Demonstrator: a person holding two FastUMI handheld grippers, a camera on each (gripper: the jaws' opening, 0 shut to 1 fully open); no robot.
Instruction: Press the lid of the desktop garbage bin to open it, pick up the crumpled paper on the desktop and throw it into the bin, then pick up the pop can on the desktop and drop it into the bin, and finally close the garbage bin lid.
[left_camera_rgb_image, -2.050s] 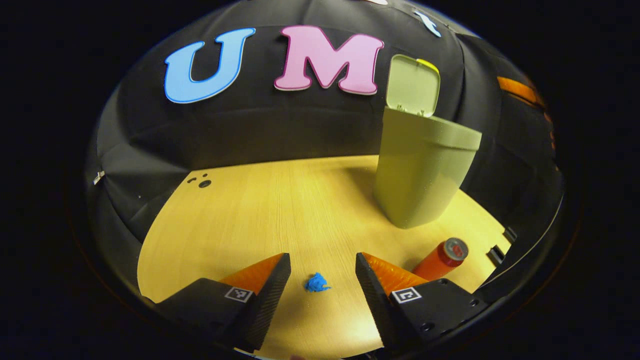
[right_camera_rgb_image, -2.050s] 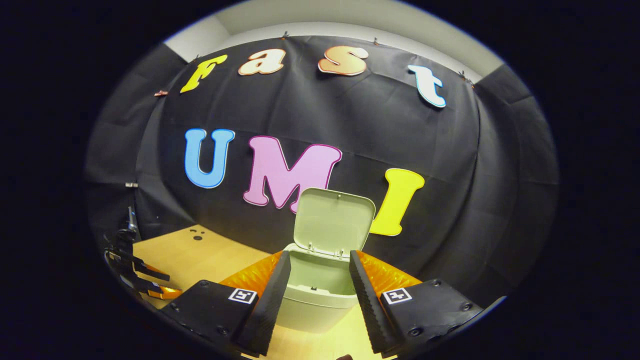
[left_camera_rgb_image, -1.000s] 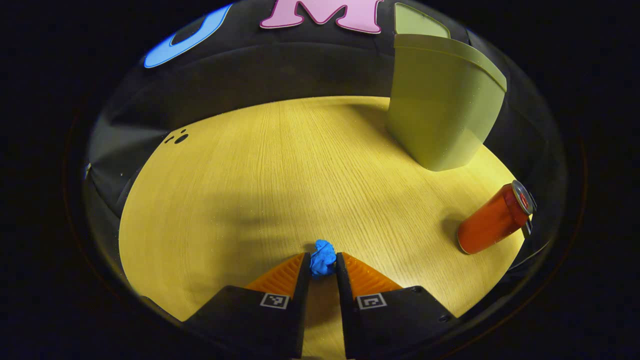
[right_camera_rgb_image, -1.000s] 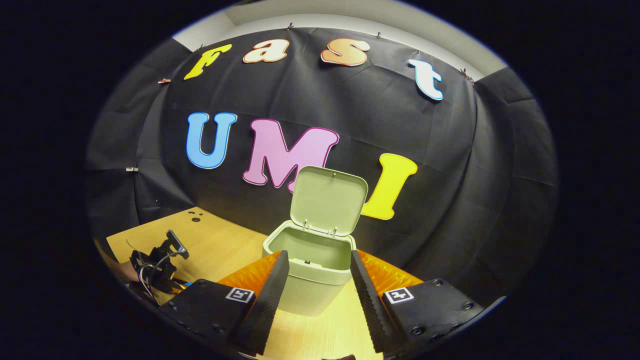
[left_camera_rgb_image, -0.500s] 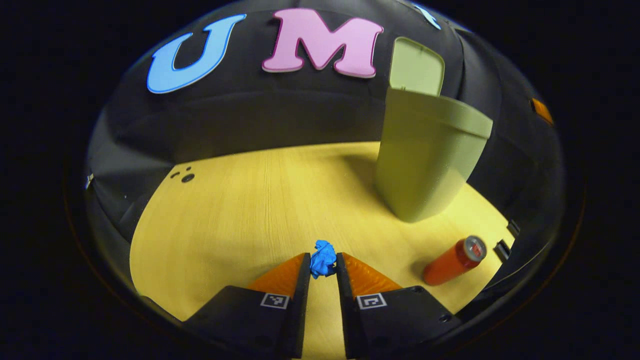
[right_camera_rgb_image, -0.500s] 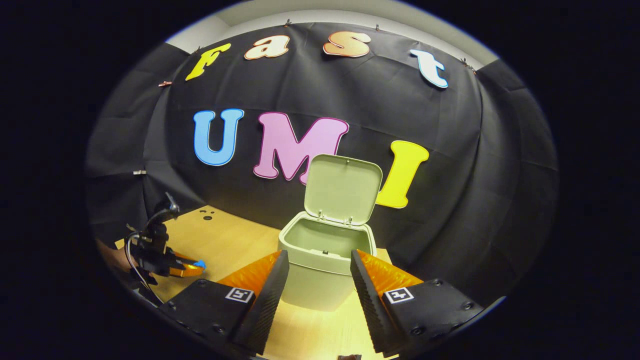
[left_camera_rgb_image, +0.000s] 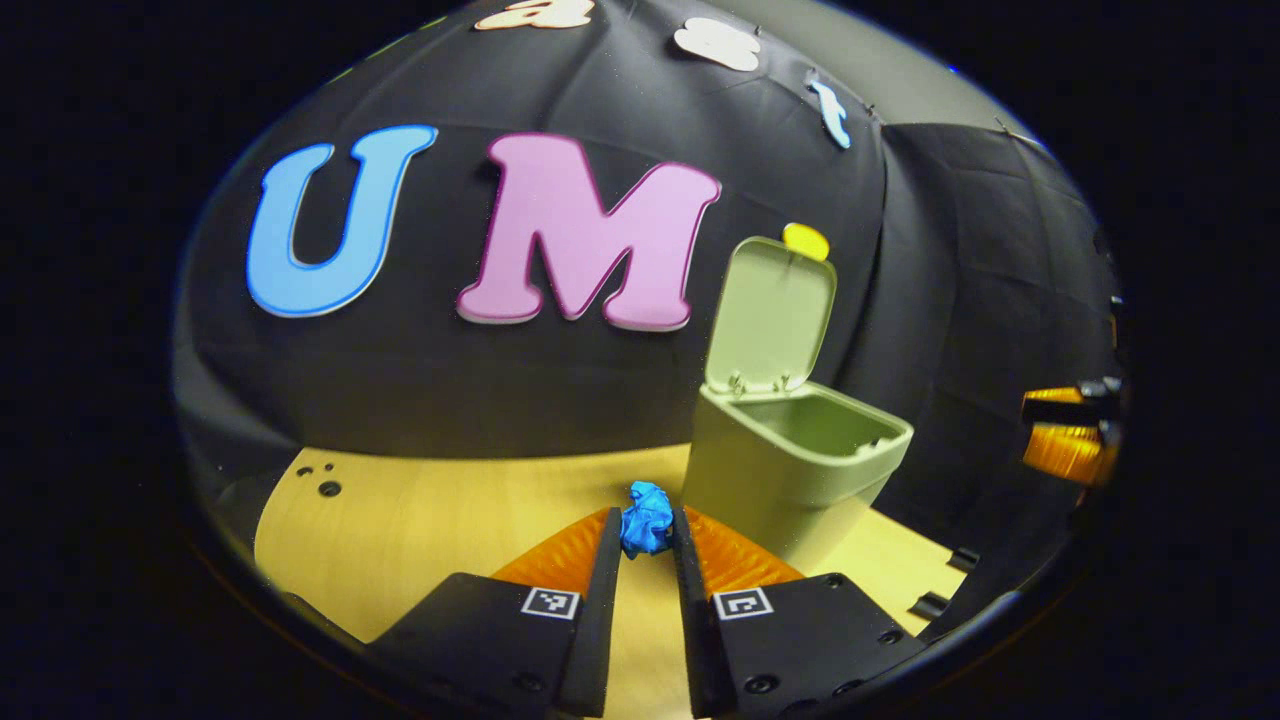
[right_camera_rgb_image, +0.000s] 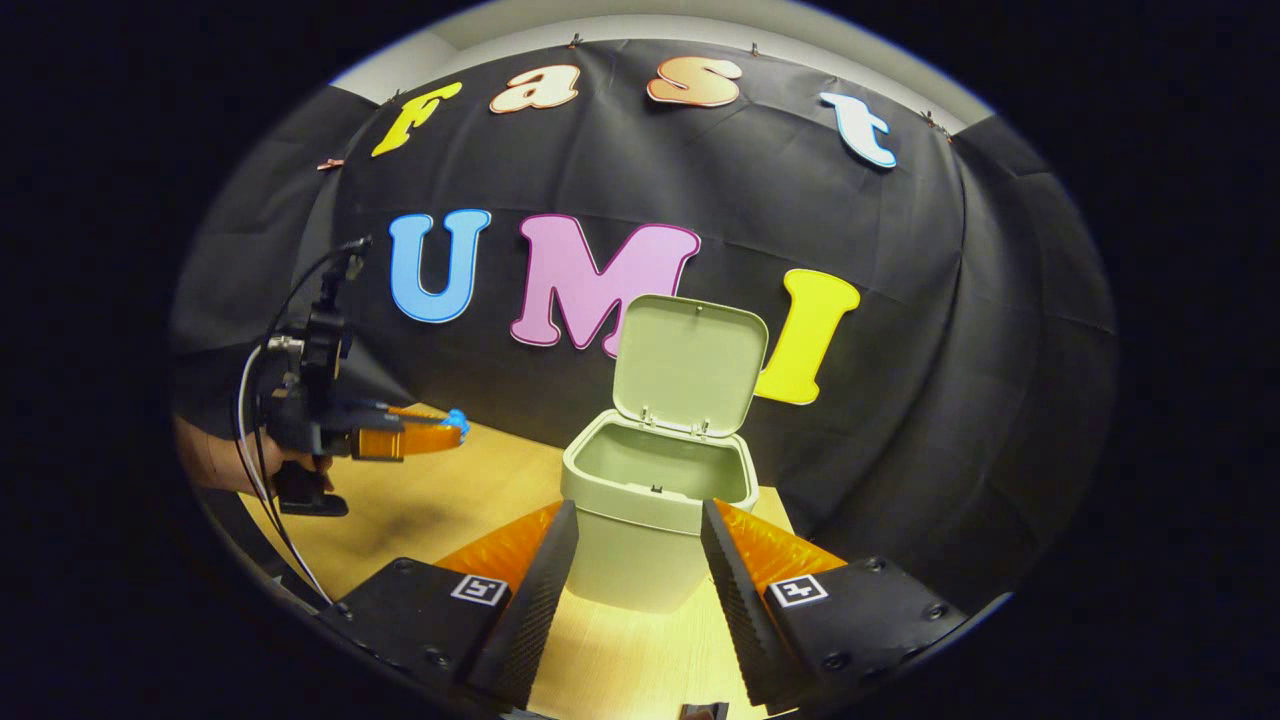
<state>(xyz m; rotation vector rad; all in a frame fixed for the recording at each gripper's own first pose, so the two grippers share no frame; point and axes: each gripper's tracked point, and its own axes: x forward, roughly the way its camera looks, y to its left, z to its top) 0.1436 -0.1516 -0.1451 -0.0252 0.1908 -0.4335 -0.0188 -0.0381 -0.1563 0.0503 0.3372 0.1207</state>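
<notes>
The left gripper (left_camera_rgb_image: 647, 535) held a small blue paper ball (left_camera_rgb_image: 646, 518), its jaws closed on the ball from both sides at their very tips. In the left gripper view the ball sat above the pale wooden counter (left_camera_rgb_image: 420, 515), lifted clear of it.

Ahead of the ball and to the gripper's right stood the green bin (left_camera_rgb_image: 795, 470). Its lid (left_camera_rgb_image: 771, 315) was tipped up and back on its hinge, leaving the mouth open and facing up. The bin's near wall lay just beyond the jaw tips, and its rim sat higher in the view than the ball. So the ball probably had to travel forward, rightward and a little upward before it could drop in.

In the right gripper view the left gripper (right_camera_rgb_image: 440, 432) was seen from the side, held roughly level by a hand (right_camera_rgb_image: 215, 462) with cables trailing from it. It pointed toward the bin (right_camera_rgb_image: 655, 520) and was well short of the rim, with a fleck of blue at its tip.

The right gripper (right_camera_rgb_image: 635, 565) had its jaws wide apart and held nothing. It faced the bin's front wall and was not touching it. It was the nearer of the two to the bin, but the left one carried the paper.
</notes>
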